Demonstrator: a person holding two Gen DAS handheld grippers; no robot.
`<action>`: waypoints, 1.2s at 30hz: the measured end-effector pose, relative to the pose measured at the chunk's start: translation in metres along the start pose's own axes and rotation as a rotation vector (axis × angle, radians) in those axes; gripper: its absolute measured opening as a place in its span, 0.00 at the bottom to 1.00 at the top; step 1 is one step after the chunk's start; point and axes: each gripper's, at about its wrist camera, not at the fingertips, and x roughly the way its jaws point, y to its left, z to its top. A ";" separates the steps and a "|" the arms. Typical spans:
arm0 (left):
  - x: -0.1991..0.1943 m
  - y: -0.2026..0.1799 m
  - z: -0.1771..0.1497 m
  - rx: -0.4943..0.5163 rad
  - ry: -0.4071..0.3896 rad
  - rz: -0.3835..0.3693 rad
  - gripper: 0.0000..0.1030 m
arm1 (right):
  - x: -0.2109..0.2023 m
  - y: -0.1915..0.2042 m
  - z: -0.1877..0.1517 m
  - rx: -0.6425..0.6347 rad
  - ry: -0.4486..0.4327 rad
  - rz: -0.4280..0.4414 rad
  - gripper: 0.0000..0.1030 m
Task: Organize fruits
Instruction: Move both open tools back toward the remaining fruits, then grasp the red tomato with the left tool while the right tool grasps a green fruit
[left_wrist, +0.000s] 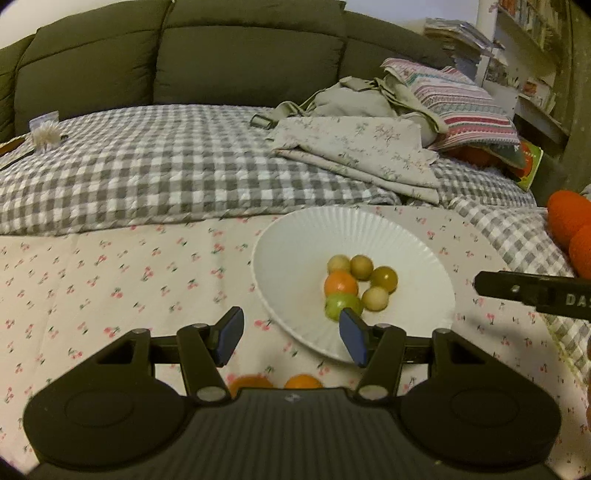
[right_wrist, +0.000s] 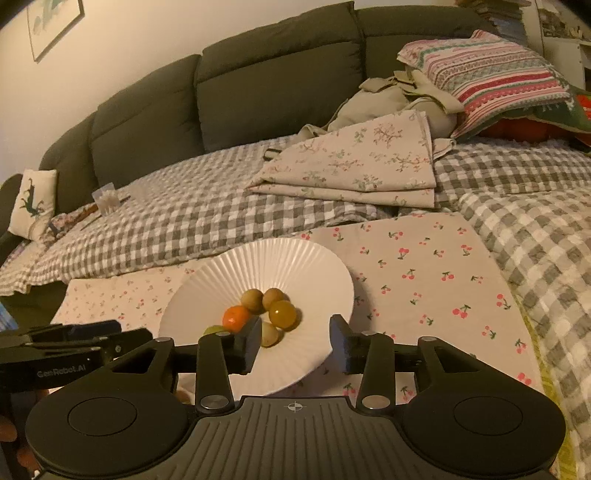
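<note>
On a cherry-print cloth (left_wrist: 129, 266), the white fluted plate (left_wrist: 295, 251) holds six small fruits (right_wrist: 282, 314). Left gripper (left_wrist: 291, 338) and right gripper (right_wrist: 293, 345) hang released, empty, just short of them.

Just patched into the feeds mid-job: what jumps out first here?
A white fluted plate on the cherry-print cloth holds a cluster of small fruits, one orange fruit bright among green and tan ones. Both the left gripper and right gripper hang open and empty at its near rim. Two more orange fruits lie below the left gripper.
</note>
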 end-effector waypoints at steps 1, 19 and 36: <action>-0.003 0.002 -0.001 -0.004 0.005 0.005 0.55 | -0.003 0.001 -0.001 -0.002 0.000 0.003 0.39; -0.029 0.027 -0.037 -0.072 0.107 0.041 0.57 | -0.036 0.034 -0.016 -0.038 -0.002 0.064 0.57; 0.007 0.002 -0.063 -0.028 0.186 0.030 0.56 | -0.023 0.046 -0.042 -0.028 0.103 0.068 0.66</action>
